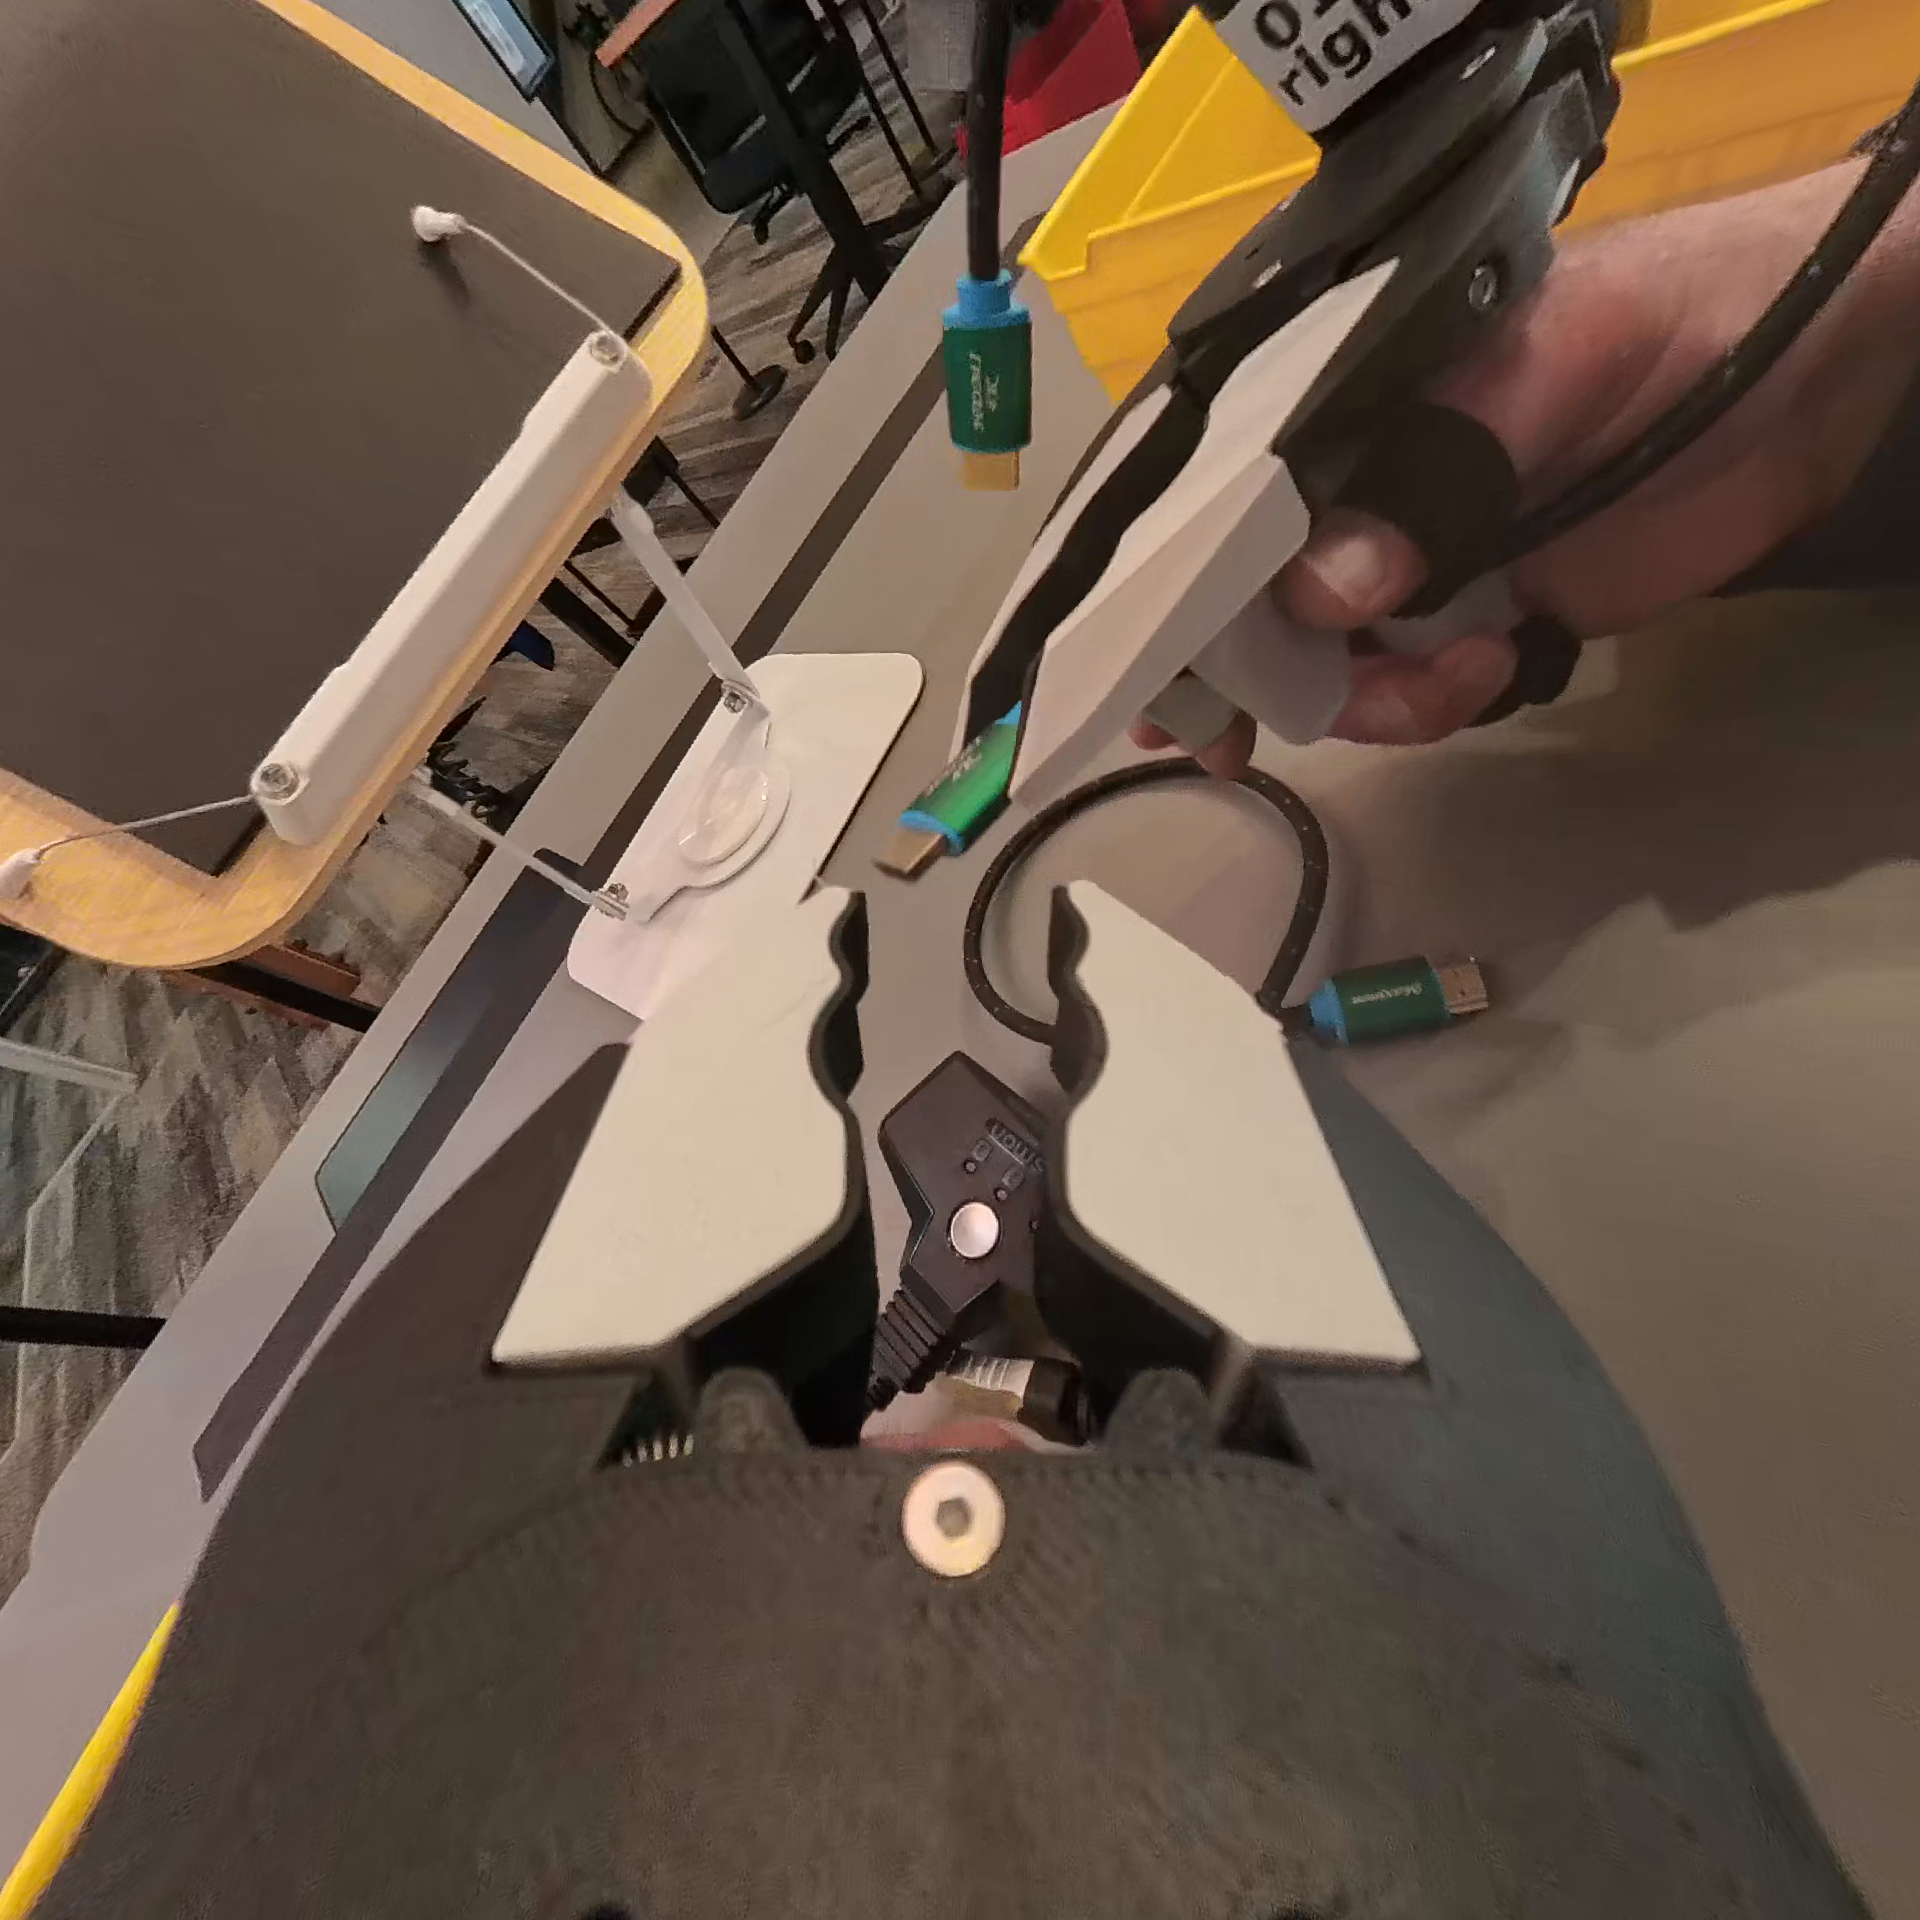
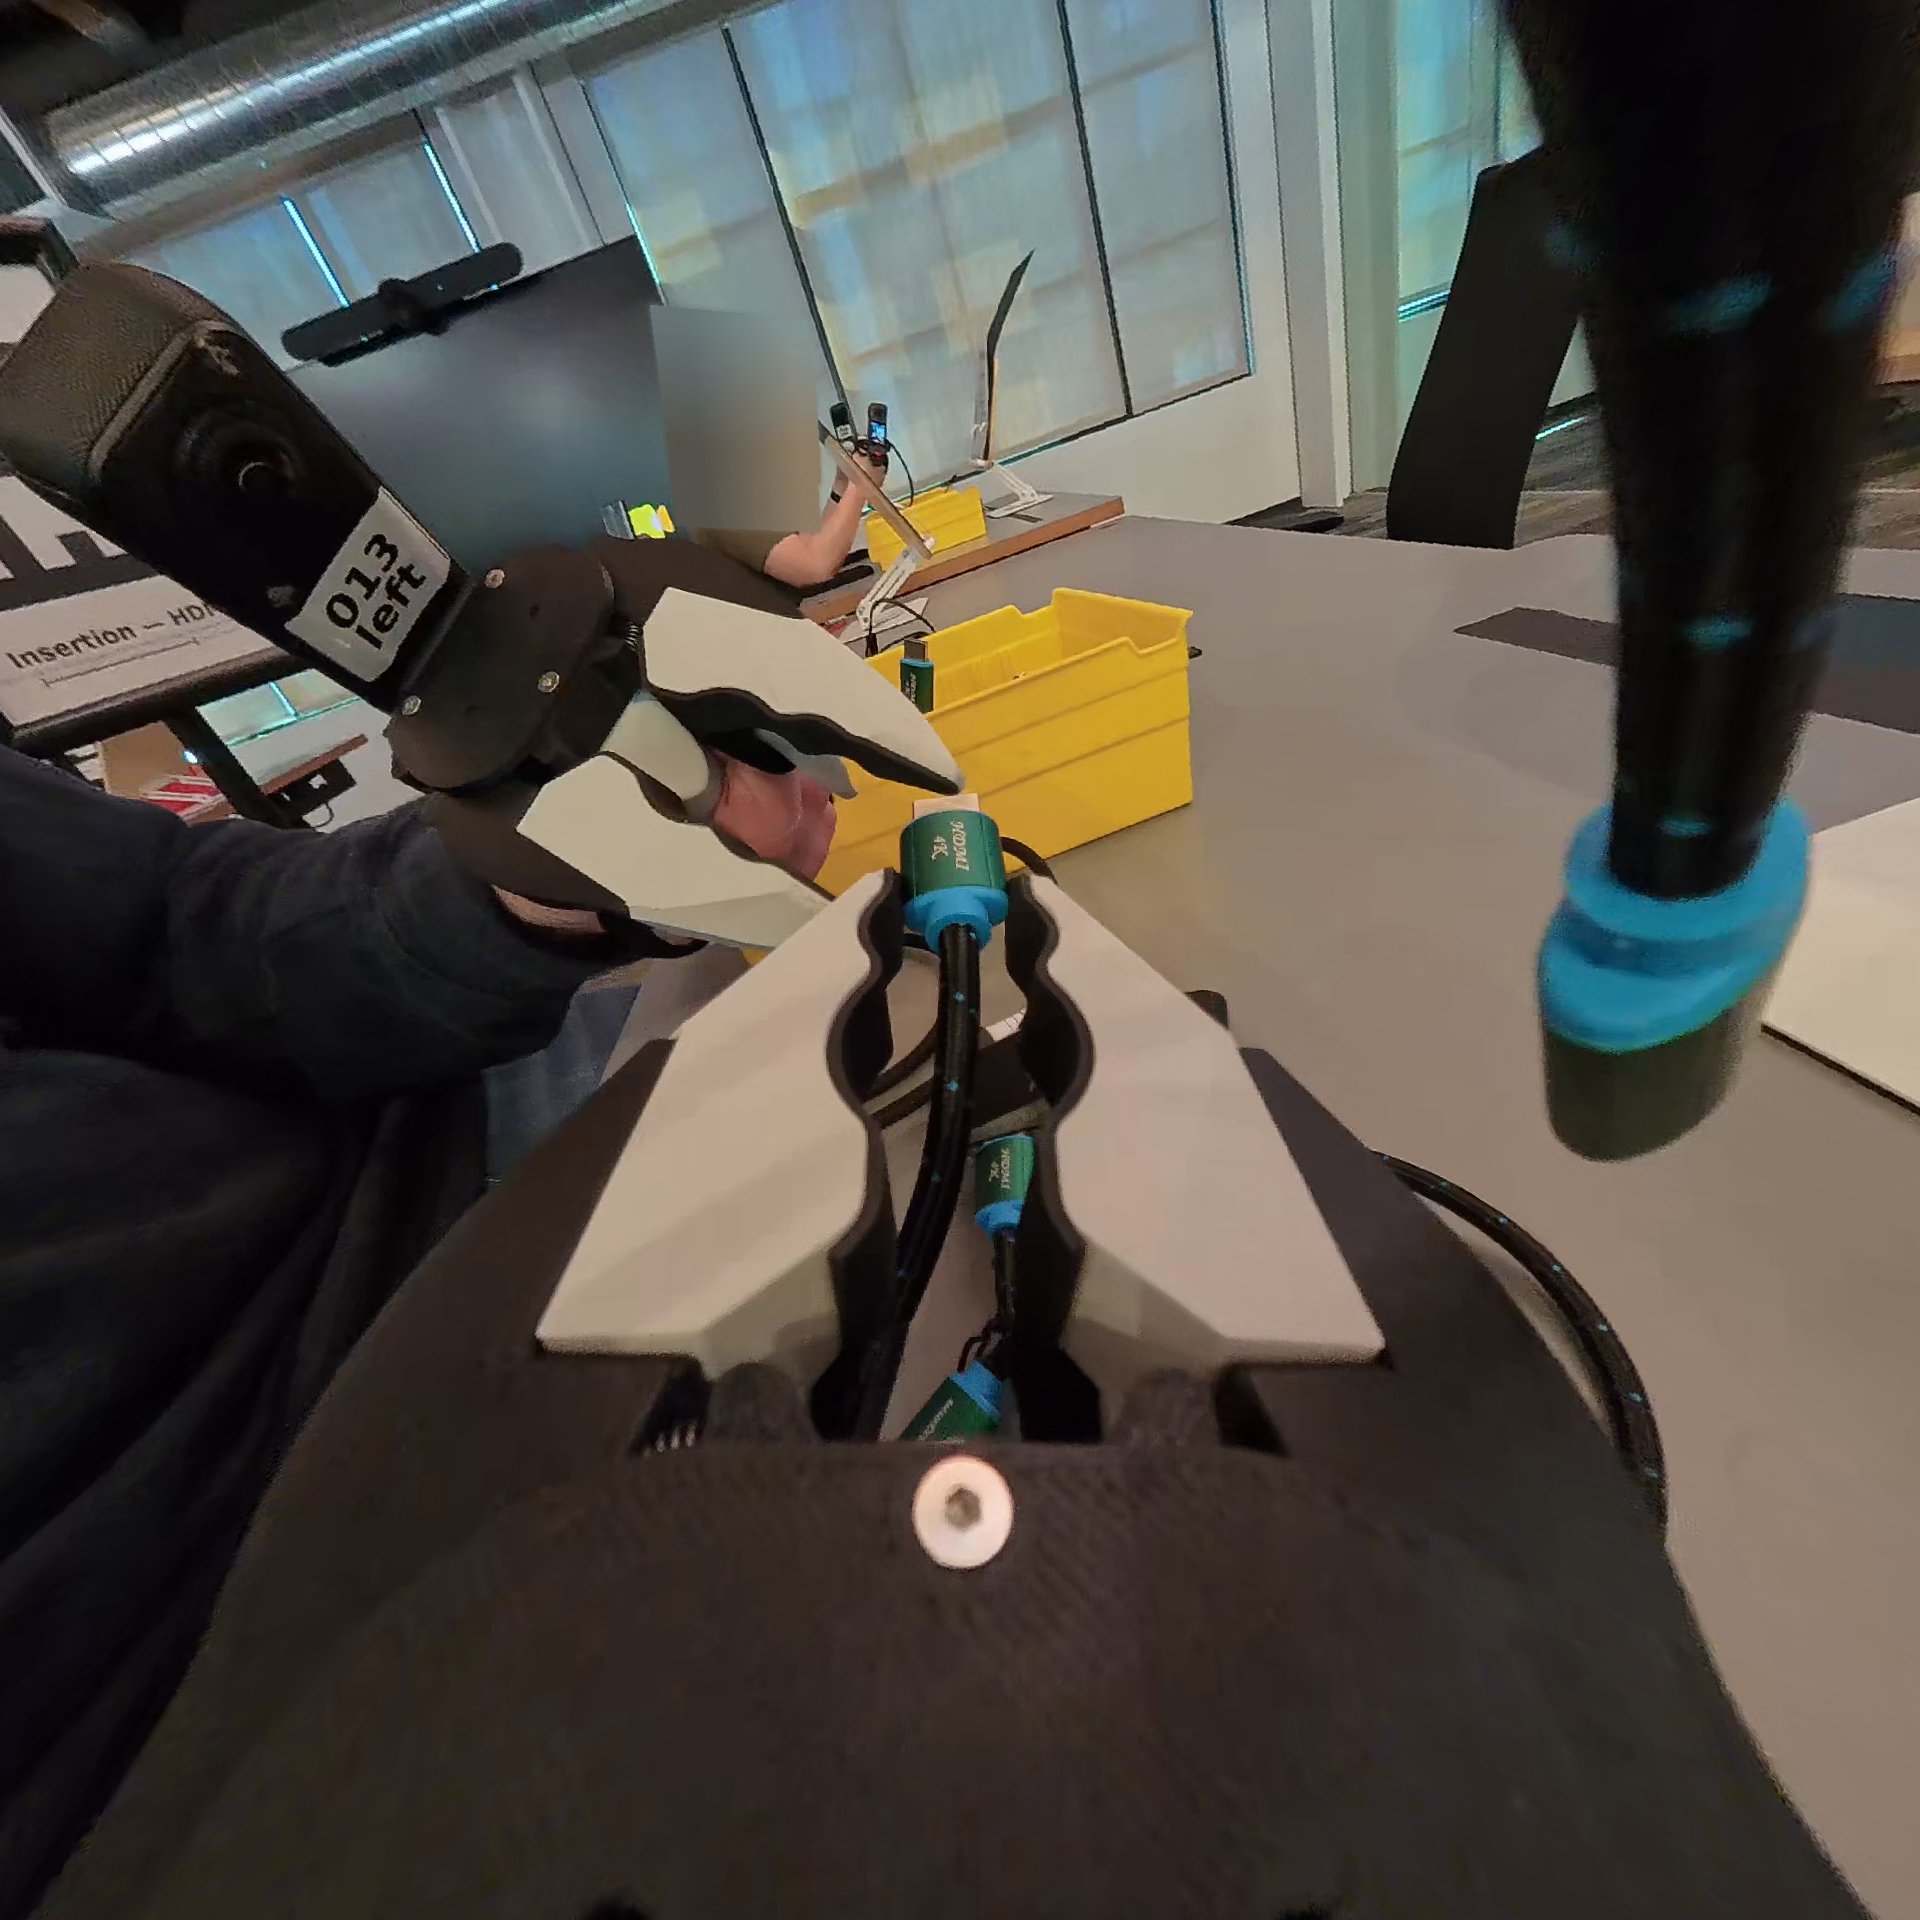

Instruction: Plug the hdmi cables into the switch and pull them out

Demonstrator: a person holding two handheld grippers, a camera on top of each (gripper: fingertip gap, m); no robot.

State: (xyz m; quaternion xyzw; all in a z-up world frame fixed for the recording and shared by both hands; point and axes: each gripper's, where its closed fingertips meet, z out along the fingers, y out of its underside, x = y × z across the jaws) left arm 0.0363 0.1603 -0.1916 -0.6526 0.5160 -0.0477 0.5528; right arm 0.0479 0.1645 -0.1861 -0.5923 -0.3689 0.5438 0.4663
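Observation:
My left gripper (image 1: 961,914) is shut on a small black HDMI switch (image 1: 966,1195), held deep between the fingers with its lead running back toward the camera. My right gripper (image 2: 954,896) is shut on the blue collar of a green HDMI plug (image 2: 951,857) with a black braided cable. In the left wrist view the right gripper (image 1: 992,764) holds that plug (image 1: 956,800) with its gold tip pointing down at the left gripper's open end, a short gap away. In the right wrist view the left gripper (image 2: 883,836) is just left of the plug; the switch is hidden there.
A second green plug (image 1: 985,395) hangs from above on a black cable; it shows blurred in the right wrist view (image 2: 1662,987). A third plug (image 1: 1392,997) lies on the grey table (image 1: 1558,1039). A yellow bin (image 2: 1039,707) stands behind. A white stand base (image 1: 779,748) is near the table edge. Less than 4 cm separates the two grippers' tips.

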